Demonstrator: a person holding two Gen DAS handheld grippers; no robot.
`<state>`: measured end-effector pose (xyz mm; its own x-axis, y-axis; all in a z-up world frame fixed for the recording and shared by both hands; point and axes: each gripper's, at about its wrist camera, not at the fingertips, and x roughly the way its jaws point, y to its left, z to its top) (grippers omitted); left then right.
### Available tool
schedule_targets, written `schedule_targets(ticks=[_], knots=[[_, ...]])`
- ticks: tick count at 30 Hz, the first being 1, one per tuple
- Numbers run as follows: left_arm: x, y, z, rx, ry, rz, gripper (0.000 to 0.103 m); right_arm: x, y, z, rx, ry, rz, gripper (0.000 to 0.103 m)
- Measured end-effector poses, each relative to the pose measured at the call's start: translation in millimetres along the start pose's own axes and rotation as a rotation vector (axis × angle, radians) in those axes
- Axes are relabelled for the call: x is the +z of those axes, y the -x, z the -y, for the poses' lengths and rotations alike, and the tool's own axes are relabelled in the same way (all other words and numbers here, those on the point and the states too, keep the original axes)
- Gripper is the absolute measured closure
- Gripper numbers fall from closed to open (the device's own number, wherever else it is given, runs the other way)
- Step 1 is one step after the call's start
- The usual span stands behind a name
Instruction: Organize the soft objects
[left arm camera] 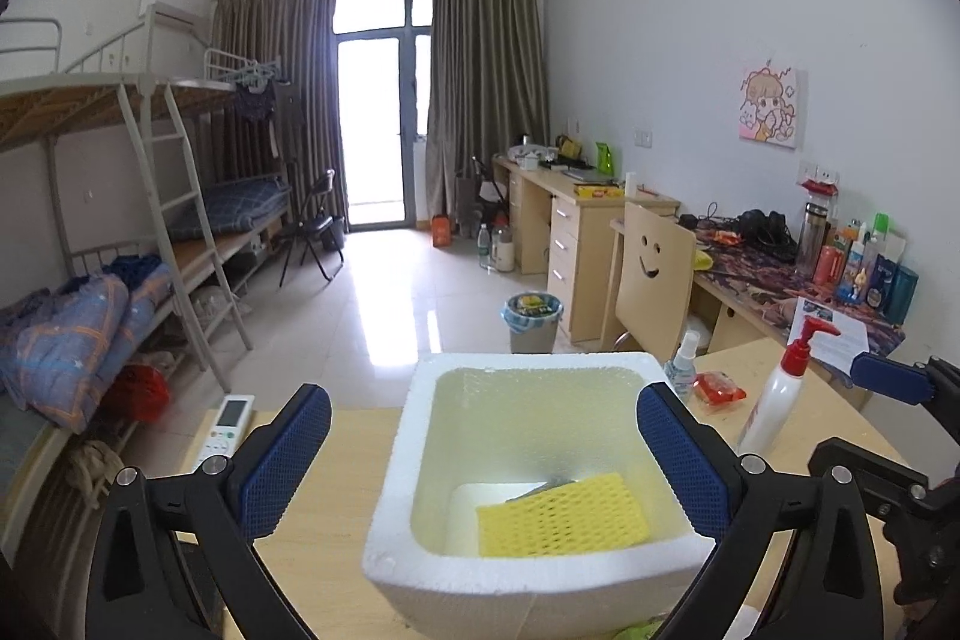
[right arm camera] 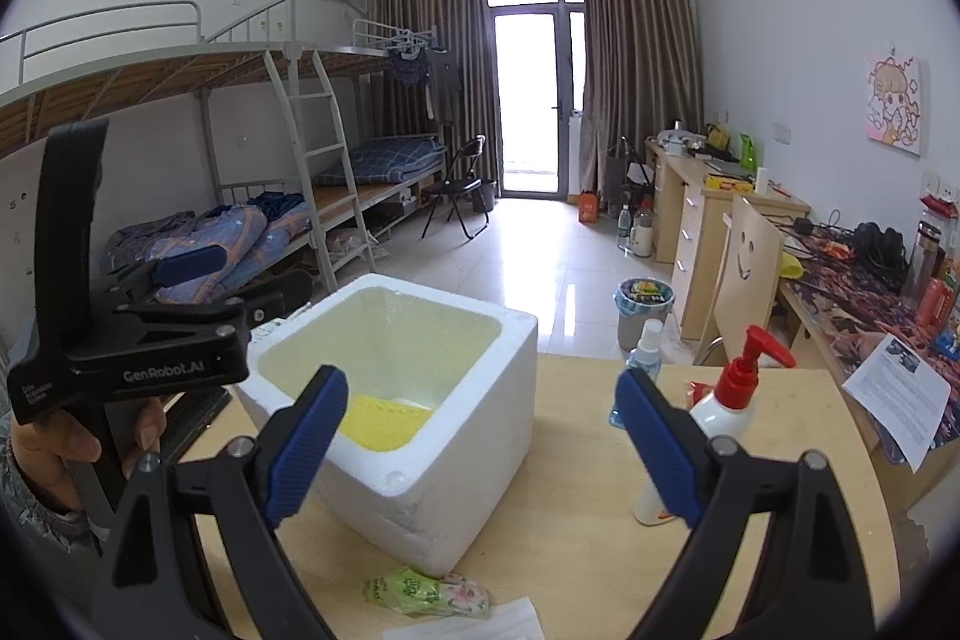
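Yellow mesh foam pad, apparently flat

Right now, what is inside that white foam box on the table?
A yellow foam net sheet lies on the white foam box floor, over something thin and grey. The sheet and near wall hide the rest.

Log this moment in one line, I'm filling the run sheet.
left gripper: open, empty | right gripper: open, empty | yellow sponge: inside foam box | green packet: on table, outside box
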<state>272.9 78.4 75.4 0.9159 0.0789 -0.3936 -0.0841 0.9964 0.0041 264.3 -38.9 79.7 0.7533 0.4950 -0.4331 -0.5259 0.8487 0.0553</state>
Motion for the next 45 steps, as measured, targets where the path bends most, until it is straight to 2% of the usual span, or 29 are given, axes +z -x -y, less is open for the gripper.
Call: schedule_targets(ticks=[14,24,28,39,45], knots=[[-12,80,3,-0.008,0.007,0.091,0.001,-11,45,-23,0.026,0.010,0.049,0.009],[-27,142,18,-0.004,-0.013,0.154,0.001,-27,93,-41,0.011,0.019,0.100,0.001],[-36,165,23,-0.012,-0.010,0.179,0.001,-36,115,-49,0.004,0.031,0.122,0.001],[-53,204,33,-0.030,-0.033,0.216,0.001,-54,154,-60,-0.014,0.033,0.150,0.001],[-64,212,37,-0.038,-0.025,0.228,0.001,-69,169,-62,-0.064,0.046,0.178,0.001]])
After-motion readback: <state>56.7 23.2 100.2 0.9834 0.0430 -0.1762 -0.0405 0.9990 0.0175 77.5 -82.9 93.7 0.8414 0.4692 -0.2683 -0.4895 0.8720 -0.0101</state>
